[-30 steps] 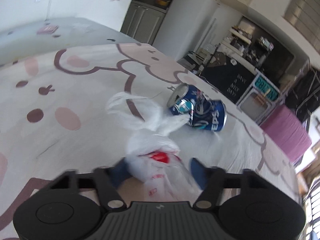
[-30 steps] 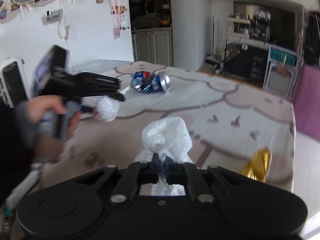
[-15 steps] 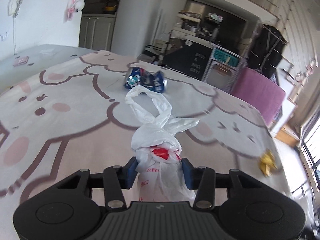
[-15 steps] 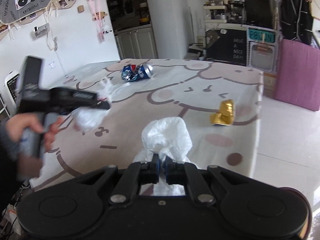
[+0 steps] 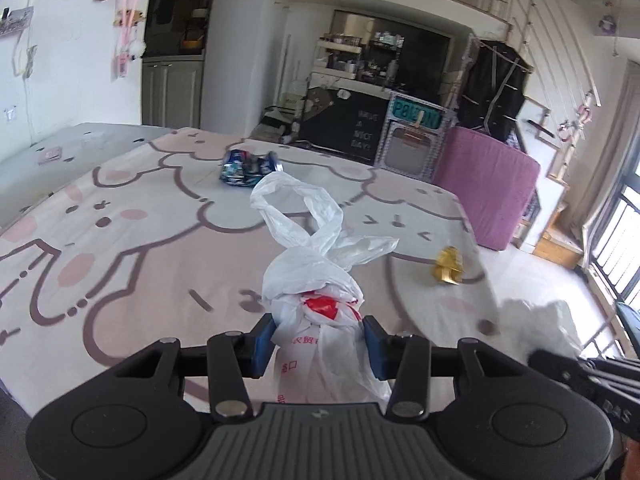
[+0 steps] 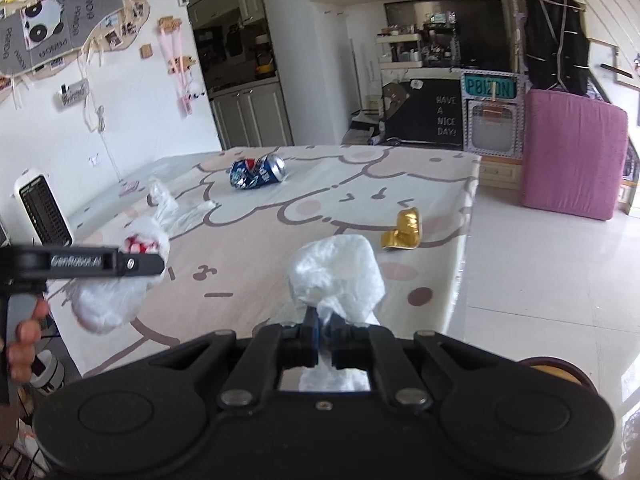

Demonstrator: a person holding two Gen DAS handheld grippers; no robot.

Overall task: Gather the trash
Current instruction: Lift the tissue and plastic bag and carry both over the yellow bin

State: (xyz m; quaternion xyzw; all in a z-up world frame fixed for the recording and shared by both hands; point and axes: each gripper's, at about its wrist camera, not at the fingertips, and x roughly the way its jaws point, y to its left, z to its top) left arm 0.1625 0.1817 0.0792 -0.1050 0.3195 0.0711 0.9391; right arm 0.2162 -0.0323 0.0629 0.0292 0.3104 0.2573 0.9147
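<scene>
My left gripper (image 5: 319, 338) is shut on a knotted white plastic bag with red print (image 5: 316, 280) and holds it above the near edge of the table. The same bag (image 6: 120, 268) and the left gripper show in the right wrist view. My right gripper (image 6: 325, 328) is shut on a crumpled white tissue wad (image 6: 334, 272), held above the table's near edge; it shows blurred in the left wrist view (image 5: 536, 320). A crushed blue Pepsi can (image 5: 248, 166) (image 6: 258, 172) lies far on the table. A gold wrapper (image 5: 447, 266) (image 6: 404, 230) lies near the right edge.
The table carries a pink-and-white cartoon cloth (image 5: 120, 248). A pink padded block (image 6: 572, 152) and a black cabinet (image 6: 436, 116) stand on the tiled floor beyond. A white heater (image 6: 42, 212) stands at the left. A dark round rim (image 6: 552, 370) shows low right.
Both grippers have pulled back from the table centre towards its near edge with their loads. The can and gold wrapper now lie farther away. The bag has left the table top.
</scene>
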